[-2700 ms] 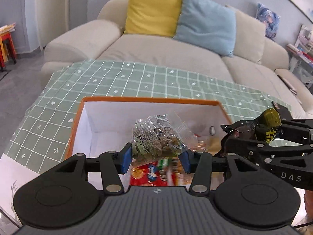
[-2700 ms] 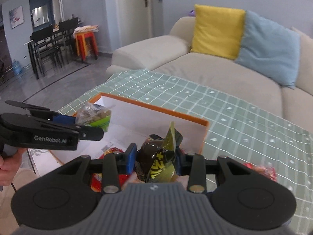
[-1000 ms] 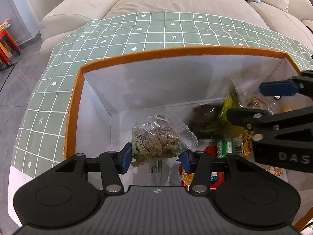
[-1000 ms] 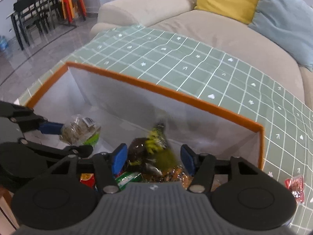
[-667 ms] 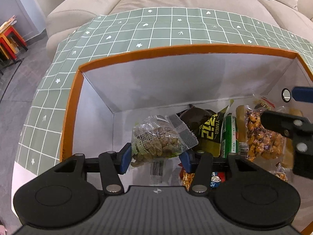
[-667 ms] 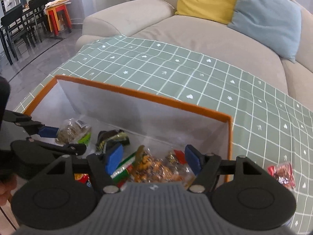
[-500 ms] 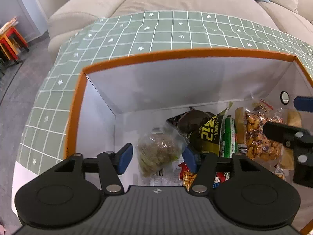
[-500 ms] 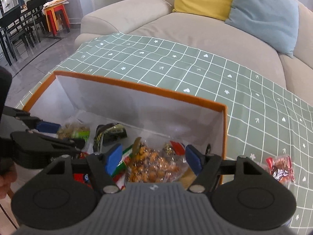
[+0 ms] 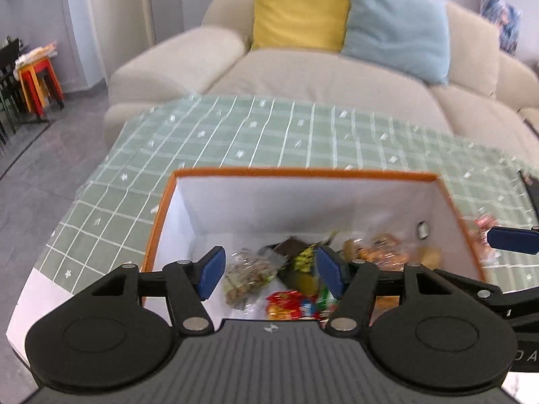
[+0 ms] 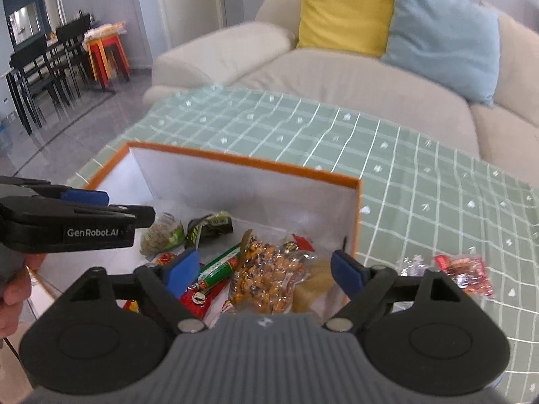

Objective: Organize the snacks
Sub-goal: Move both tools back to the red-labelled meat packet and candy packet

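An orange-rimmed white box (image 9: 303, 171) (image 10: 235, 161) stands on the green checked tablecloth and holds several snack packs. A clear bag of brown snacks (image 9: 247, 277) (image 10: 161, 235) lies at its left, next to a dark pack with yellow print (image 9: 299, 259) (image 10: 209, 225). A bag of orange nuts (image 10: 266, 269) lies at the right. My left gripper (image 9: 269, 271) is open and empty above the box. My right gripper (image 10: 266, 269) is open and empty above the box's right part. A red snack pack (image 10: 465, 271) lies on the cloth right of the box.
A beige sofa (image 9: 303, 77) with a yellow cushion (image 9: 299, 6) and a blue cushion (image 9: 397, 27) stands behind the table. Red and orange stools (image 10: 104, 54) and dark dining chairs (image 10: 43, 77) stand at the far left. A small clear wrapper (image 10: 412, 262) lies beside the red pack.
Both grippers let go of their packs, which now lie in the box. Both grippers opened and rose above the box, tilting up toward the sofa.
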`<state>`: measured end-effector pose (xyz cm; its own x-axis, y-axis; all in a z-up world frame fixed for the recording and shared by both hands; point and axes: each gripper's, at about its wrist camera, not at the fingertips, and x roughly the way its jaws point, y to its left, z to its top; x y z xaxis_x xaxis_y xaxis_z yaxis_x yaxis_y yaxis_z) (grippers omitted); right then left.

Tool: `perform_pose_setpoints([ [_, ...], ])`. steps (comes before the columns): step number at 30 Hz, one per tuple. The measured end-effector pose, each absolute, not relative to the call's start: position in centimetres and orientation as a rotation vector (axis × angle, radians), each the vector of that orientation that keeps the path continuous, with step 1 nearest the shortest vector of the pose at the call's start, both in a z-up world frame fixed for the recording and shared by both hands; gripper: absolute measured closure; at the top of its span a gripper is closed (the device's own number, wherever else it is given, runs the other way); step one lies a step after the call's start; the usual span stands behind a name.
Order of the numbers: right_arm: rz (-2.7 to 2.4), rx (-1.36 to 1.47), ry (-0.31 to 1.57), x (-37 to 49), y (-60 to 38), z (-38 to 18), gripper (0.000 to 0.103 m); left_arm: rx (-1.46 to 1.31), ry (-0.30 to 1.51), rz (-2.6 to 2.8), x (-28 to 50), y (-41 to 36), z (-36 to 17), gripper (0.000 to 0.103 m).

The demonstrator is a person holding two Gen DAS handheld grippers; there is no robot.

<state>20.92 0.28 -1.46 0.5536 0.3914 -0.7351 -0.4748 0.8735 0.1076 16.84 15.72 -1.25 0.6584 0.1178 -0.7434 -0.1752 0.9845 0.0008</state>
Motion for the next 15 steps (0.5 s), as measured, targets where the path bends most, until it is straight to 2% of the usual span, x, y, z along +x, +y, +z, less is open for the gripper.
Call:
perform_pose_setpoints([
  [8,0.457,-0.136,0.696,15.7,-4.3,0.5,0.013,-0.038,0.693,0.071,13.0,10.3,0.7,0.03],
  [15,0.386,-0.116,0.674,12.6,-9.7,-0.5,0.013,0.047,0.672,-0.083,11.5,5.0,0.0,0.03],
])
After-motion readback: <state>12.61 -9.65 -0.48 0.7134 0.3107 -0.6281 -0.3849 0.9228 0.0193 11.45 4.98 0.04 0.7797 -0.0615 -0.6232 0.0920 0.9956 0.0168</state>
